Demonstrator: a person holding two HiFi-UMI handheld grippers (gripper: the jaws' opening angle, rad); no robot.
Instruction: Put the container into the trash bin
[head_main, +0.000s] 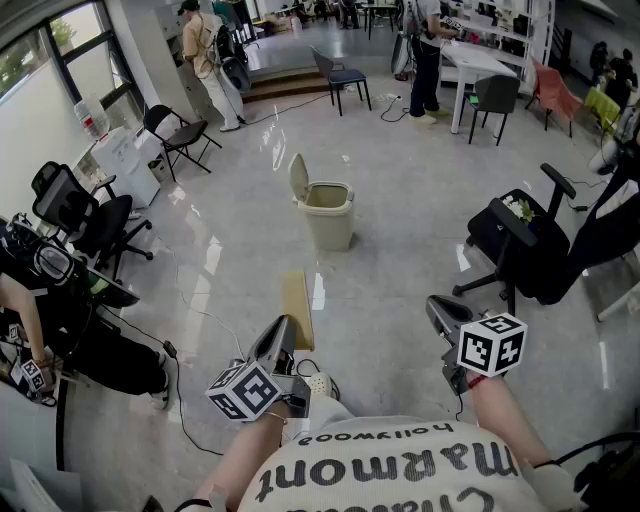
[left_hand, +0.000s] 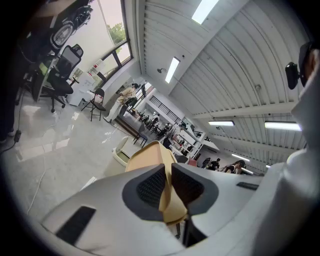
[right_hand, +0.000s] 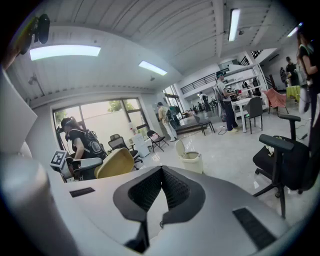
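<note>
The container (head_main: 296, 306) is a flat tan piece, held edge-up in front of me. My left gripper (head_main: 282, 328) is shut on its near end. In the left gripper view the container (left_hand: 148, 157) sticks out between the dark pads (left_hand: 150, 187) toward the trash bin (left_hand: 121, 150). The beige trash bin (head_main: 329, 213) stands on the floor ahead with its lid tipped open. My right gripper (head_main: 441, 309) is shut with nothing in it, off to the right. The right gripper view shows the bin (right_hand: 191, 161) and the container (right_hand: 115, 163) to the left.
A black office chair (head_main: 524, 243) stands to the right of the bin. More office chairs (head_main: 92, 222) and a seated person are at the left. A cable (head_main: 190, 305) trails over the glossy floor. People, folding chairs and a white table (head_main: 472, 64) are far back.
</note>
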